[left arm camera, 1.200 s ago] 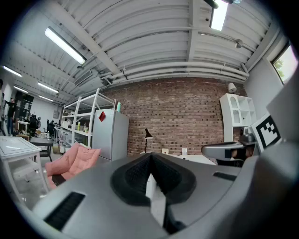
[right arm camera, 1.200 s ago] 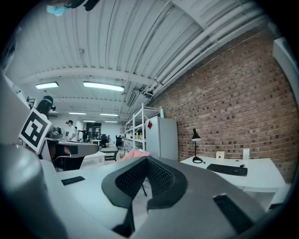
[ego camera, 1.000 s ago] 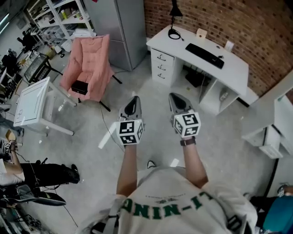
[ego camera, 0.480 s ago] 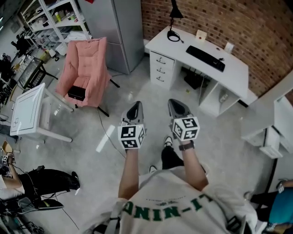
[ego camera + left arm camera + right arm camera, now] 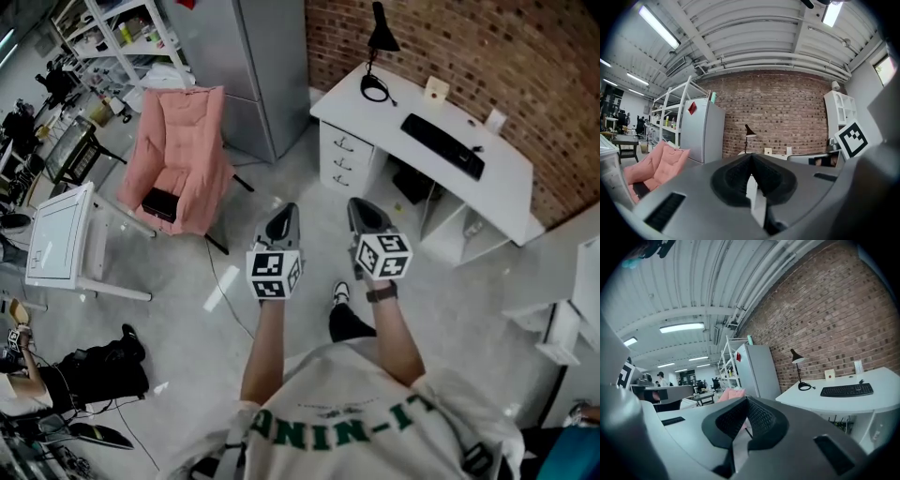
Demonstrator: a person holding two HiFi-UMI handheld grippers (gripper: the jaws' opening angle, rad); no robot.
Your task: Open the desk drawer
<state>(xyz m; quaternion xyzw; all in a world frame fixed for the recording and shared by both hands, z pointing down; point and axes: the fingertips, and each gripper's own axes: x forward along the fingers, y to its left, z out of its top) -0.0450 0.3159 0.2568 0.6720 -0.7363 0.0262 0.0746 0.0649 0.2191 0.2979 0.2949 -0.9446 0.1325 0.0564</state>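
The white desk (image 5: 502,187) stands against the brick wall at the upper right of the head view. Its stack of three shut drawers (image 5: 344,157) sits under its left end. My left gripper (image 5: 284,212) and right gripper (image 5: 361,207) are held side by side over the bare floor, pointing toward the drawers and well short of them. Both are shut with nothing between the jaws. In the left gripper view the left gripper (image 5: 751,157) faces the brick wall and a black lamp (image 5: 748,131). In the right gripper view the right gripper (image 5: 746,400) sits left of the desk (image 5: 862,403).
A keyboard (image 5: 442,145) and black lamp (image 5: 380,37) are on the desk. A pink armchair (image 5: 183,155) and grey cabinet (image 5: 253,66) stand to the left, a white side table (image 5: 58,234) farther left. A white shelf unit (image 5: 562,323) is at the right.
The person has stepped forward, so the desk and its drawers lie nearer to both grippers. Both grippers moved ahead together and stayed shut.
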